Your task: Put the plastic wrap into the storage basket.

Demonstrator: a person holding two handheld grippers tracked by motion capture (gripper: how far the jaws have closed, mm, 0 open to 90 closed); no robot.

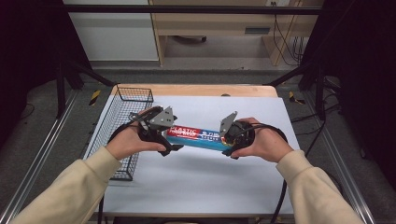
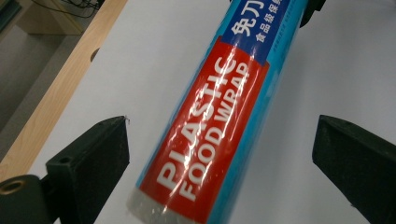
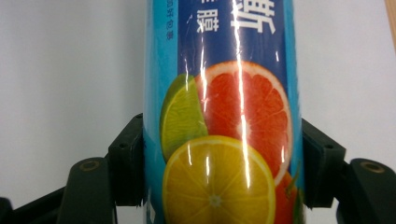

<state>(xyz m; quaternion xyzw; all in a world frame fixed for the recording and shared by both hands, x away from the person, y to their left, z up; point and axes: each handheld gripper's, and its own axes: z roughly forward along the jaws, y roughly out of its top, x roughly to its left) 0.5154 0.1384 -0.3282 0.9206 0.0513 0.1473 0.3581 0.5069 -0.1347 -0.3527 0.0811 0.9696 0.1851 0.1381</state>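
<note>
While the right claw (image 3: 219,154) clamps the wrap roll (image 1: 196,136), the left claw (image 2: 219,154) (agape) flanks it.

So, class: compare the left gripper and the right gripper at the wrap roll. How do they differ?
The left gripper stands open, its jaws clear of the plastic wrap roll; the right gripper is shut on it. The left sits at the red-label end, the right at the fruit-picture end. Both straddle the roll.

roll (image 2: 205,140): ends cut off by frame edges | small print (image 2: 275,35): too blurred to read
</note>
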